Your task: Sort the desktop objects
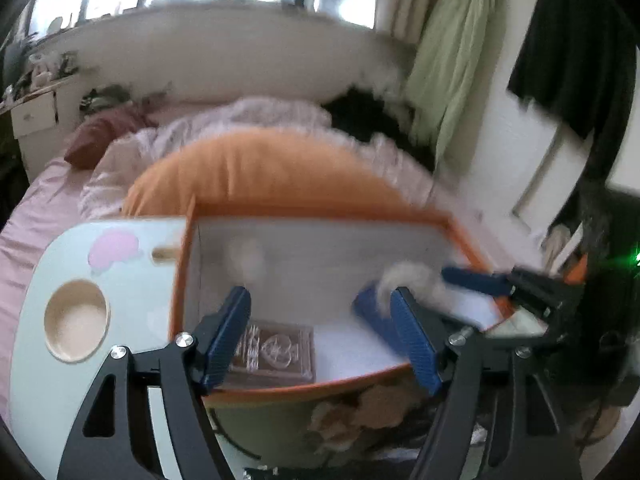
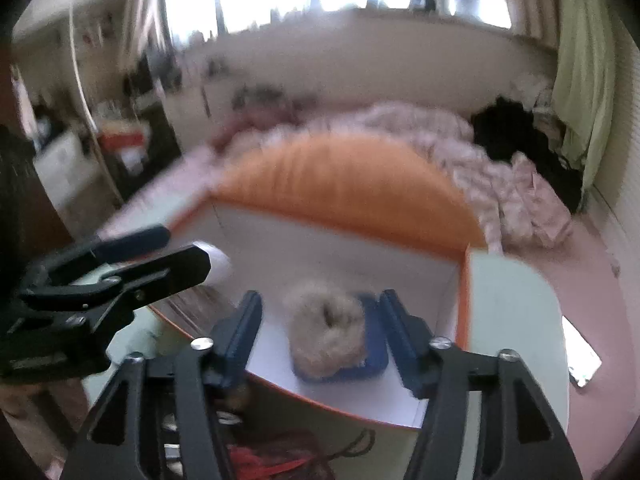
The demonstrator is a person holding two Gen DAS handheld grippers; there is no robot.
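An orange-rimmed box (image 1: pixel 180 280) (image 2: pixel 464 300) with a white inside stands on a pale lap table (image 1: pixel 40 360). In it lie a brown patterned case (image 1: pixel 276 356) and a fluffy beige scrunchie (image 2: pixel 328 324) (image 1: pixel 404 276) on a blue case (image 2: pixel 376 360) (image 1: pixel 370 312). A blurred white thing (image 1: pixel 248 258) (image 2: pixel 218 266) shows near the box's back wall. My left gripper (image 1: pixel 320 294) (image 2: pixel 184 246) hovers open above the brown case. Over the scrunchie my right gripper (image 2: pixel 320 296) stands open, its pads clear of it; one of its blue fingers (image 1: pixel 476 280) shows in the left wrist view.
The table has a round cup recess (image 1: pixel 76 320) and a pink cloud sticker (image 1: pixel 114 248) left of the box. Behind the box lie an orange pillow (image 1: pixel 260 176) and a rumpled pink quilt (image 2: pixel 500 184) on a bed. Clothes hang at the right.
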